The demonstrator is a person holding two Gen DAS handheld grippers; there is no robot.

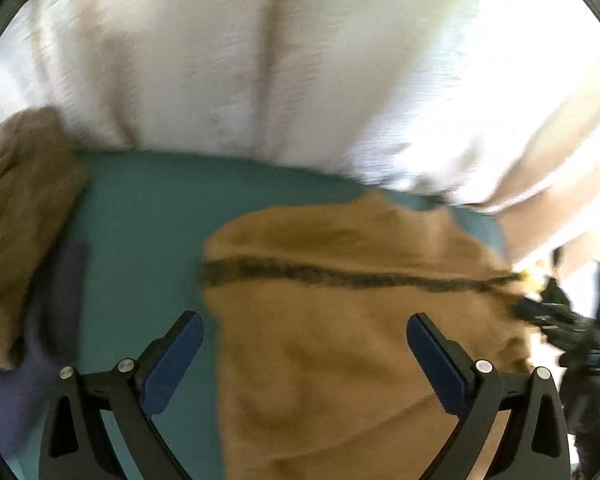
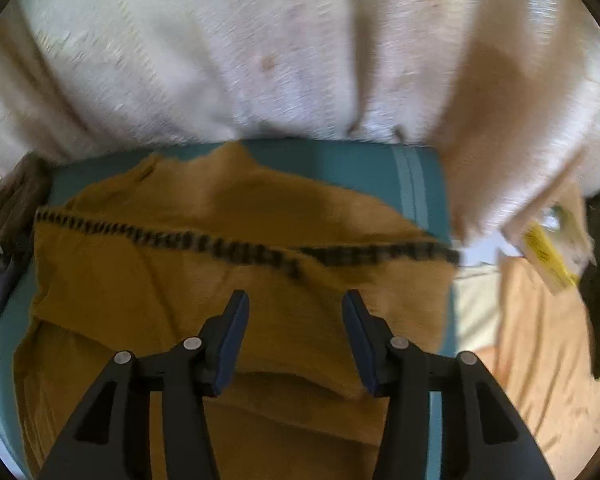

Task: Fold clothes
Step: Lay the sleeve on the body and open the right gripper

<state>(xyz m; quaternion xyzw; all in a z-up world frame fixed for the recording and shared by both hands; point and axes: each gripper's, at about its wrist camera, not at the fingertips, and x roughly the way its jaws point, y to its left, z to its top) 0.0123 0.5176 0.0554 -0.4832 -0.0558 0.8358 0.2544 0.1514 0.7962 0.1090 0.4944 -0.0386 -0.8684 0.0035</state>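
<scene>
Mustard cloth with dark checked stripe lies spread, partly folded, on teal table. Right tongs above it, jaws partly apart, nothing between the pads. Left tongs wide open over cloth's left edge, empty. Brown garment piled at table's left; white curtain behind.

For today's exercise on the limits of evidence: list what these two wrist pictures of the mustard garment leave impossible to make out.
- Mustard garment, right wrist view: near part cut off by the bottom edge and covered by the right hand-held gripper.
- Checked trim, left wrist view: pattern smeared by motion blur.
- Brown and purple cloths, left wrist view: cut off by the fisheye rim; kind unclear.
- Yellow label, right wrist view: text too small and blurred.
</scene>
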